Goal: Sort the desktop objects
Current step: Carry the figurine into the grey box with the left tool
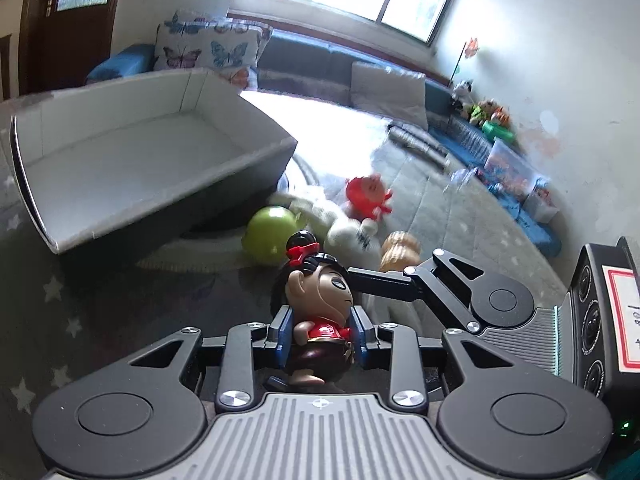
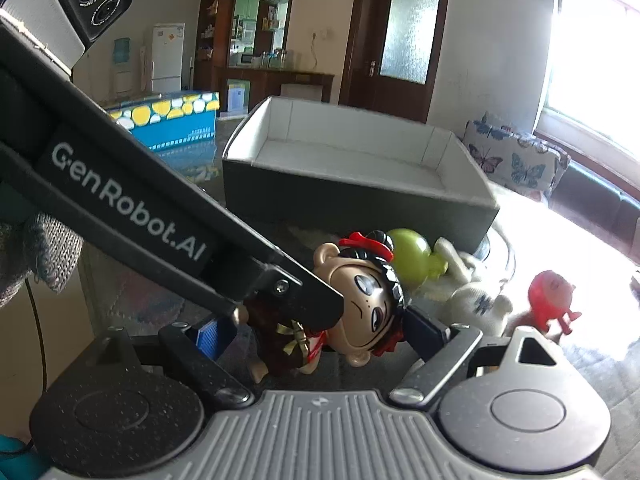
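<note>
Upright, doll figure (image 1: 320, 312) between left gripper (image 1: 320, 334) pads.

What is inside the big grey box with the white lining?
Nothing shows inside the box: its white floor and walls look bare in both views. In the right wrist view the near wall hides the front strip of the floor. The toys lie outside it.

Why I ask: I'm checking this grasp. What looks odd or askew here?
Both grippers are on one doll: the left gripper clamps its body, while the right gripper straddles its head, one finger across the face. The box holds nothing.
</note>
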Tool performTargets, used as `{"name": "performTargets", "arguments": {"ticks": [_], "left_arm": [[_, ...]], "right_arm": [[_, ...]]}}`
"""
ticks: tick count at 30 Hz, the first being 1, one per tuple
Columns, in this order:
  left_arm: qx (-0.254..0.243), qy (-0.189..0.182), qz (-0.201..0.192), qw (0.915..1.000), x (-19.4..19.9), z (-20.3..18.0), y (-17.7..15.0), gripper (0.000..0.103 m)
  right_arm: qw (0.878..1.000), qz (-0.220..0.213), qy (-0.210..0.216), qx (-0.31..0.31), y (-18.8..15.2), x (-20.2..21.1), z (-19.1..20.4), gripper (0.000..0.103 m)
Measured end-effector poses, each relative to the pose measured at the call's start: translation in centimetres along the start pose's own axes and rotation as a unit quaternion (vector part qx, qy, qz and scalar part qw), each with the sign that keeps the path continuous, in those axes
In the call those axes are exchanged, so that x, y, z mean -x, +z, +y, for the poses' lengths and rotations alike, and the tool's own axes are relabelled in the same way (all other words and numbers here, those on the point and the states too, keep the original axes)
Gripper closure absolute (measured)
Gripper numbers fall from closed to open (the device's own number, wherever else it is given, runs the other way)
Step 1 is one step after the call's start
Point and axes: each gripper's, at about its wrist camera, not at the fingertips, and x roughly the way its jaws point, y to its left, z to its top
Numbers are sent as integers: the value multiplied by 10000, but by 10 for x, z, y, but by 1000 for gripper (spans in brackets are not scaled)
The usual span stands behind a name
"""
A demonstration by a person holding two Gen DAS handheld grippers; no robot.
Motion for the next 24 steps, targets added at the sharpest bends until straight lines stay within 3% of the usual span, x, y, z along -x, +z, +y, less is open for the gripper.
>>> {"name": "performTargets", "arguments": {"ticks": [5, 11, 18, 24], "left_arm": [[-50, -67, -358, 9993, 13, 3, 29, 70], [132, -180, -576, 9981, 3, 30, 80, 70], [527, -262, -550, 9967, -31, 78, 136, 70], [829, -154, -320, 9959, -71, 115, 154, 70]], "right_arm": [[9995, -264, -104, 102, 31, 5, -12, 12], [9991, -353, -206, 149, 74, -21, -36, 12], [9993, -217, -287, -34, 116, -81, -69, 13], [9991, 159, -203, -322, 124, -135, -94, 13]]}}
